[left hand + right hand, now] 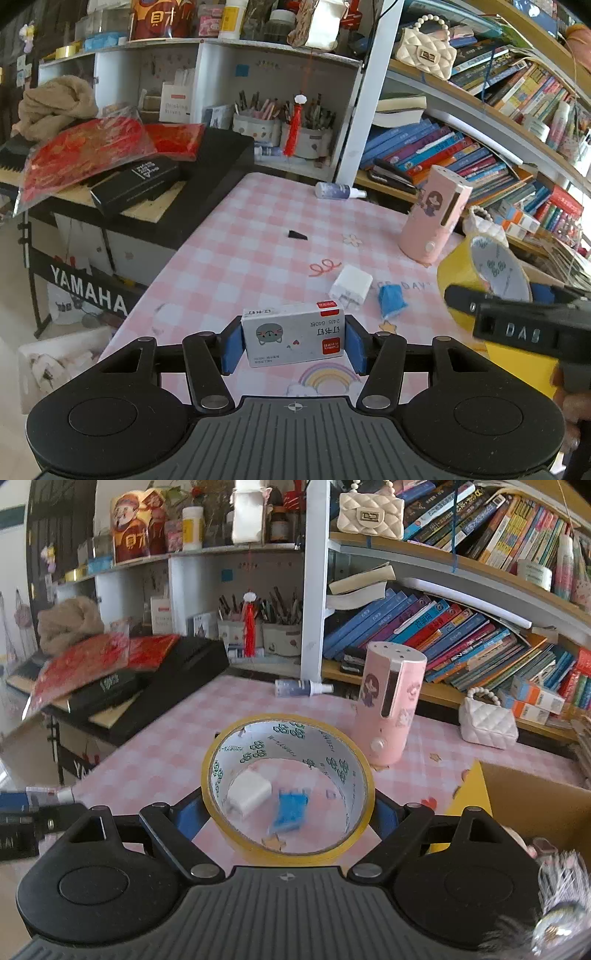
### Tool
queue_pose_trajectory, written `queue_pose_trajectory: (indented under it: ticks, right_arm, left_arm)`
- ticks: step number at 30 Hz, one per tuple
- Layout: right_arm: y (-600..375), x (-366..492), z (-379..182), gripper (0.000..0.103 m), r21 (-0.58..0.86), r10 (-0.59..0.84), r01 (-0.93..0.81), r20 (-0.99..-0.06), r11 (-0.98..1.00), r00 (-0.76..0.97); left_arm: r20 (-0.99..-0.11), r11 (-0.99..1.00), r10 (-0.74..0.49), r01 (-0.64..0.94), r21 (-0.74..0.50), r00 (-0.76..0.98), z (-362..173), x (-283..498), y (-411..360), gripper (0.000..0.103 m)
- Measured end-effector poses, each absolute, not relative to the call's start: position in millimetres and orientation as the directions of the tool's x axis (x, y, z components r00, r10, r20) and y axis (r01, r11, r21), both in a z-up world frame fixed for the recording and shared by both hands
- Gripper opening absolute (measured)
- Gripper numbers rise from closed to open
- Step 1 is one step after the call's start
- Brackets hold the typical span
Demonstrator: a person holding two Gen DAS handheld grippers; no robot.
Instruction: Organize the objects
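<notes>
At lower centre of each view, a staple box (293,338) is being pinched by the left gripper (294,345), a yellow tape roll (288,786) apparently by the right gripper (288,814), above the checked tablecloth (236,251).

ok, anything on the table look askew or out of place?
Yes: the spray bottle lies on its side at the table's far edge, below the shelf. A small black scrap and a red curl lie loose on the cloth. The pink cylinder stands upright; nothing looks spilled.
</notes>
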State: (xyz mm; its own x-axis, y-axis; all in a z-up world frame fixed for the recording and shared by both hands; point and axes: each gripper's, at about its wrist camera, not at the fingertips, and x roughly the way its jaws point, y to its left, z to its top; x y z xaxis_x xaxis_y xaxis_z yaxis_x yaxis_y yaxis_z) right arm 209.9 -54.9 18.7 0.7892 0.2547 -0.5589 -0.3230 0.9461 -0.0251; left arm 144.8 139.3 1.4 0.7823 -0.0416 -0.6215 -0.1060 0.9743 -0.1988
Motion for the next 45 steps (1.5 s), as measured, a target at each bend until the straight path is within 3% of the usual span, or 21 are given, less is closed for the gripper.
queue_pose_trajectory:
  ticks: [27, 45]
  right_arm:
    - [-45.6, 69.2, 11.6, 0.086, -0.027, 0.175, -0.234, -0.584, 0.972, 0.793]
    - [-71.9, -19.3, -7.5, 0.086, 0.018, 0.091, -0.103, -0.636, 0.994, 0.766]
  left_arm:
    - [-0.62, 0.98, -0.139, 0.016, -0.201, 0.772, -0.3, 41.8, 143.1, 0.054]
    - [-0.66, 0.966, -0.257, 0.201, -0.161, 0.706, -13.4, -7.7, 107.7, 0.054]
